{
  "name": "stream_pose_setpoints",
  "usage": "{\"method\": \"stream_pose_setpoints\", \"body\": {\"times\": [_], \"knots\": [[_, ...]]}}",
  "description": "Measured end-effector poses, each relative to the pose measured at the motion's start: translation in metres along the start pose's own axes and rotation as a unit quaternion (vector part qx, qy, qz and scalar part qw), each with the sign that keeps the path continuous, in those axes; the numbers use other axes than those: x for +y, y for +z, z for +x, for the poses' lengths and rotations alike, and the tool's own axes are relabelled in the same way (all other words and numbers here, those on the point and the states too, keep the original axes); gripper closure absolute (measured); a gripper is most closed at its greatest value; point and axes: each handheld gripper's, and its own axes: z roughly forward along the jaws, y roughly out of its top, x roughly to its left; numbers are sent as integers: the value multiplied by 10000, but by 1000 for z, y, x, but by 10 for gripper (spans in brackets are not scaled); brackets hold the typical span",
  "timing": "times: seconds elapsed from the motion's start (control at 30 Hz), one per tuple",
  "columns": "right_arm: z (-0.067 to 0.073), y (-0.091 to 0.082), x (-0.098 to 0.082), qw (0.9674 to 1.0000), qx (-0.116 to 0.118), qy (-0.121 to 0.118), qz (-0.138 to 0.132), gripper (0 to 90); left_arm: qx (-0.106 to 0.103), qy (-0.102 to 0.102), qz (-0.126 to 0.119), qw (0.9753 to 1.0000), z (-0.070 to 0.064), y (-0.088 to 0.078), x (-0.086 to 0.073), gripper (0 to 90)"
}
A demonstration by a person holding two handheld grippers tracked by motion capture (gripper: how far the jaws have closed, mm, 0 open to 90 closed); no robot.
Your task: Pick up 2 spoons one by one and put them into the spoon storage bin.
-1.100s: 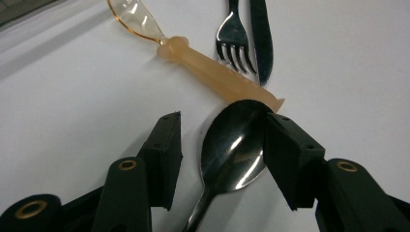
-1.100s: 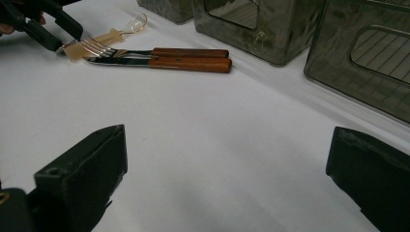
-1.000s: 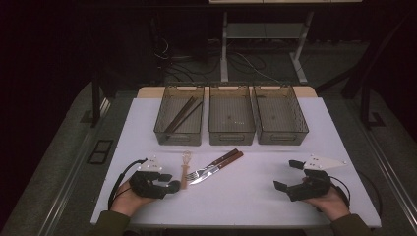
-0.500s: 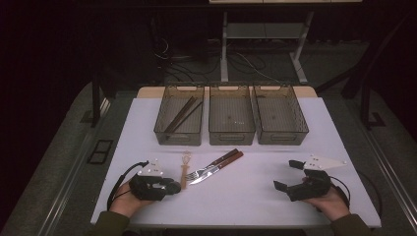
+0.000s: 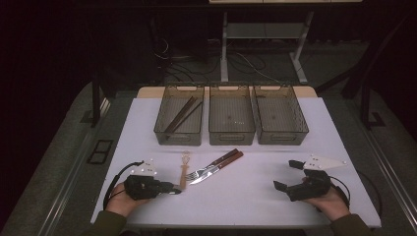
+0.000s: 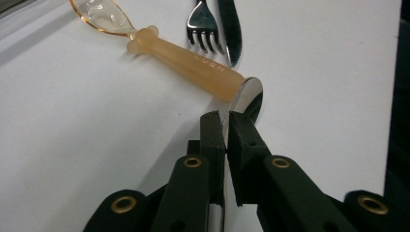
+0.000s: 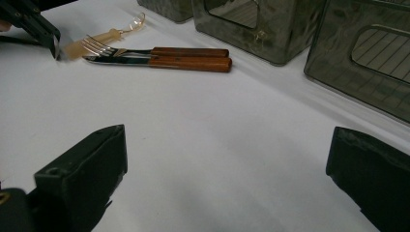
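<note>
Closing is the change since the earlier frame: the left gripper [image 6: 223, 118], whose jaws stood apart then, has just been drawing them together. They now pinch a thin, shiny piece of metal cutlery [image 6: 247, 94] edge-on. What kind it is I cannot tell, since most of it is hidden between the jaws. Nothing else on the worktop [image 5: 246, 196] has shifted.

The held piece runs along the gripper's own line. Its rounded end sticks out just past the tips and touches the butt of the amber plastic spoon [image 6: 188, 60]. That spoon lies lengthwise away from the gripper, bowl farthest, toward the bins. A fork [image 6: 203, 24] and a knife [image 6: 227, 29], both wooden-handled, lie side by side just beside it, angled off to the right.

The right gripper [image 5: 287, 174] rests well apart at the near right, its jaws wide and empty, so the left hand is plainly the nearer one. Any carry would go straight away from the person, across the worktop to the row of bins.

By count there are two grippers, one amber spoon, one fork, one knife and the one held piece. There are three smoky bins: the left bin [image 5: 179, 136] holds two dark sticks [image 5: 183, 113], while the middle bin [image 5: 231, 137] and the right bin [image 5: 282, 137] look bare.
</note>
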Motion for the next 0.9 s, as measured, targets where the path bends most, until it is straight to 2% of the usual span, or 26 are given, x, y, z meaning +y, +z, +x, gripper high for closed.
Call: {"method": "stream_pose_setpoints", "body": {"times": [0.17,0.5,0.73,0.9], "knots": [[0,0,0,10000,-2,-2,-1,12,-163,-49,-51,9998,1,-2,-2,882],[0,0,0,10000,-7,-17,-15,12,-231,-58,-22,9997,1,-4,0,889],[0,0,0,10000,-6,-11,-9,12,-219,-156,-220,9994,3,-7,9,890],[-1,0,0,10000,-10,-14,-10,12,-207,-124,-289,9993,4,-8,19,889]]}}
